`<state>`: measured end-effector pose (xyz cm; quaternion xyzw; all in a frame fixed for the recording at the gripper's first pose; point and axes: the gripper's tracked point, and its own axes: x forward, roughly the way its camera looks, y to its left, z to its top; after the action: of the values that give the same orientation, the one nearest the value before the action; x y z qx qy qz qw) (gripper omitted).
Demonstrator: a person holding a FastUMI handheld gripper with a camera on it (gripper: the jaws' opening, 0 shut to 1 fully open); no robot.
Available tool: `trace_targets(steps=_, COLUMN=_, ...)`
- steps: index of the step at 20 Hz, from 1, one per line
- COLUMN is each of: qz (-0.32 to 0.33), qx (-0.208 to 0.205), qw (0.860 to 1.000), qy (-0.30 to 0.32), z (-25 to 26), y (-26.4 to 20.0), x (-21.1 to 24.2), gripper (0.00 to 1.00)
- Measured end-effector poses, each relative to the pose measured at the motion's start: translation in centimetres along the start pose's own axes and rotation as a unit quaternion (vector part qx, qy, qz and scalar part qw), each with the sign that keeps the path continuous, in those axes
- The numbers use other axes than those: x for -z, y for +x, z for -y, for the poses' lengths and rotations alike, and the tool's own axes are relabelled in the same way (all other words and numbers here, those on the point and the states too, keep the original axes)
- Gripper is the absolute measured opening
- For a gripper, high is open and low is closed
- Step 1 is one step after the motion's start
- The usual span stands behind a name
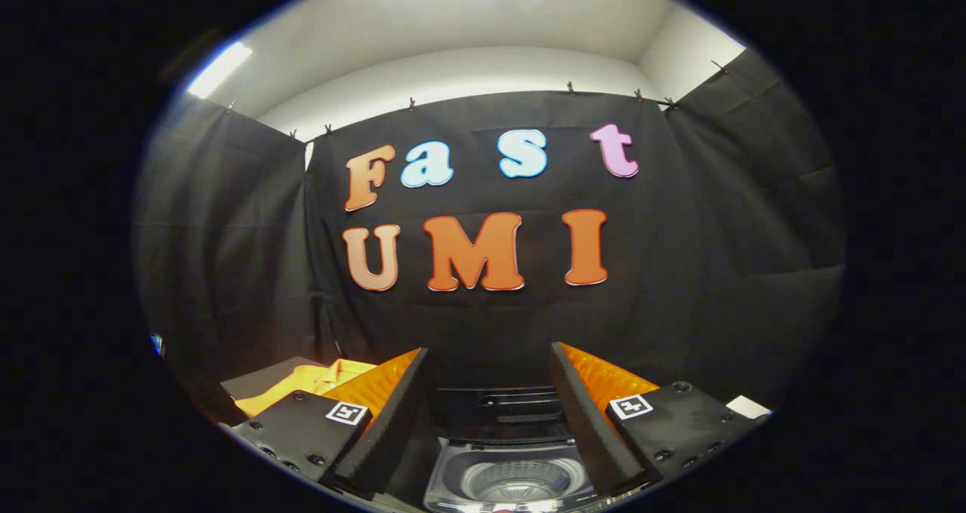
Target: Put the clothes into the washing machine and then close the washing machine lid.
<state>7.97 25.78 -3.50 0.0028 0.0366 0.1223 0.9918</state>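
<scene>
My gripper (489, 381) is open, its two fingers spread wide with nothing between them. Below and between the fingers stands the washing machine (504, 477), its lid (499, 407) raised at the back and the metal drum open to view. A yellow-orange garment (306, 383) lies on a dark surface to the left of the machine, beyond the left finger (385, 415) and partly hidden by it. The gripper hangs above the machine's front, apart from both the garment and the lid.
Black cloth walls close the booth on three sides, just behind the machine. A small white object (747, 406) lies to the right of the right finger. A dark flat board (264, 381) sits under the garment.
</scene>
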Motion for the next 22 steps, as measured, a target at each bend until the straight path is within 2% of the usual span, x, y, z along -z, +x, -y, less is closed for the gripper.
trace_targets(steps=5, qz=-0.016, qx=-0.087, qw=0.996, qy=0.022, z=-13.7, y=4.3, x=1.2, gripper=1.00)
trace_targets(steps=10, qz=-0.036, qx=-0.123, qw=0.992, qy=0.007, z=-23.8, y=8.8, x=4.7, gripper=1.00)
trace_targets(steps=13, qz=-0.078, qx=-0.118, qw=0.990, qy=-0.013, z=-26.6, y=11.6, x=8.7, gripper=1.00)
trace_targets(steps=15, qz=-0.128, qx=-0.111, qw=0.985, qy=-0.030, z=-27.7, y=13.4, x=12.6, gripper=1.00)
trace_targets(steps=17, qz=-0.189, qx=-0.096, qw=0.976, qy=-0.045, z=-27.5, y=13.2, x=16.9, gripper=1.00)
trace_targets(steps=22, qz=-0.270, qx=-0.091, qw=0.958, qy=-0.035, z=-28.1, y=13.5, x=22.1, gripper=1.00)
